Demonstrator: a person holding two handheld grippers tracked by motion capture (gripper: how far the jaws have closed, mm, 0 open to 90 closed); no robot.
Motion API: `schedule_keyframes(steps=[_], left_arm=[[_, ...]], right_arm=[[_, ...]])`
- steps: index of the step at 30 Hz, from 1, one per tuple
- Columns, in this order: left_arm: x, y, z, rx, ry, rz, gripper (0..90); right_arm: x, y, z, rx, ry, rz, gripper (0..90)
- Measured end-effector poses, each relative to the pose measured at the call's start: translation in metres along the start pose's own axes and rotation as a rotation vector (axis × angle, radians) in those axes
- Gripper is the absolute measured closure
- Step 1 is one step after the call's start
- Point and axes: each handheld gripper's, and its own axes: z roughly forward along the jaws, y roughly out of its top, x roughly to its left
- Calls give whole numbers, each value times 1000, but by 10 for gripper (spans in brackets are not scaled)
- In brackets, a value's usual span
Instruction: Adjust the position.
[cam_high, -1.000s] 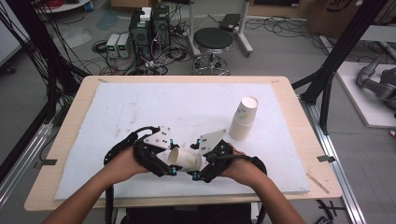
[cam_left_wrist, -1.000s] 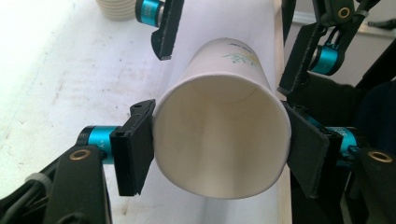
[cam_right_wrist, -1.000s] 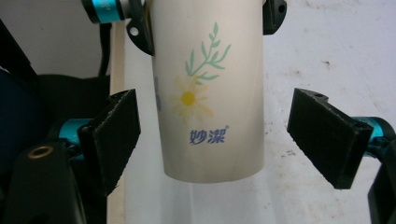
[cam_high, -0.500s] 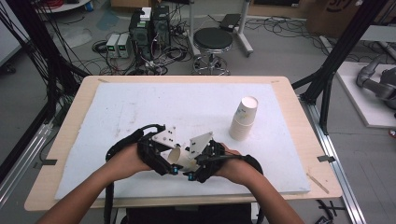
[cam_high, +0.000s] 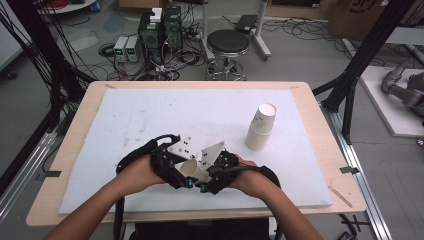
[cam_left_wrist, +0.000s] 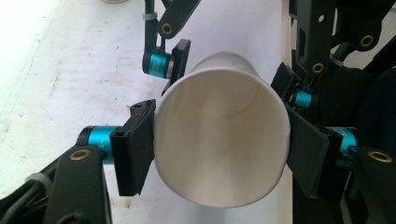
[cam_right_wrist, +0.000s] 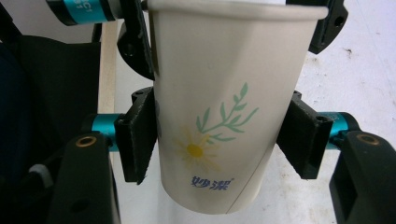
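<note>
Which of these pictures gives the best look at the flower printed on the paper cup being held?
The right gripper view: the paper cup faces it side-on, showing the flower plainly. The left gripper view looks into the cup's open mouth; in the high view the cup is small between both grippers.

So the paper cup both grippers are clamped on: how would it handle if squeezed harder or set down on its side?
The paper cup looks thin-walled and empty, so probably very light and easy to crush; its rim already seems slightly out of round between the left gripper pads. Its tapered body would likely roll in a curve if laid down. The right gripper grips lower, where it is probably stiffer.
</note>
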Motion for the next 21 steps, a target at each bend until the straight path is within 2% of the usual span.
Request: schedule_keyframes(steps=[5, 9, 10, 15, 17, 18, 19, 21], left_arm=[[0, -3, 2, -18, 1, -9, 312], [2, -8, 2, -66, -8, -25, 235], [2, -10, 2, -89, -2, -24, 172], [3, -21, -4, -183, -20, -29, 178], [3, -27, -6, -223, -20, -46, 178], [4, -33, -8, -269, -19, -58, 179], [4, -33, -8, -269, -19, -58, 179], [4, -42, -10, -313, -7, -75, 177]], right_arm=[[0, -3, 2, -8, 4, 3, 370], [0, -4, 2, -12, 3, 5, 370], [0, -5, 1, -9, 8, 5, 370], [-2, -9, -2, -6, 8, 11, 370], [-2, -10, -3, -11, 5, 8, 370], [-3, -14, -5, -18, 3, 19, 369], [-3, -14, -5, -18, 3, 19, 369], [-3, -20, -9, -37, 1, 39, 368]])
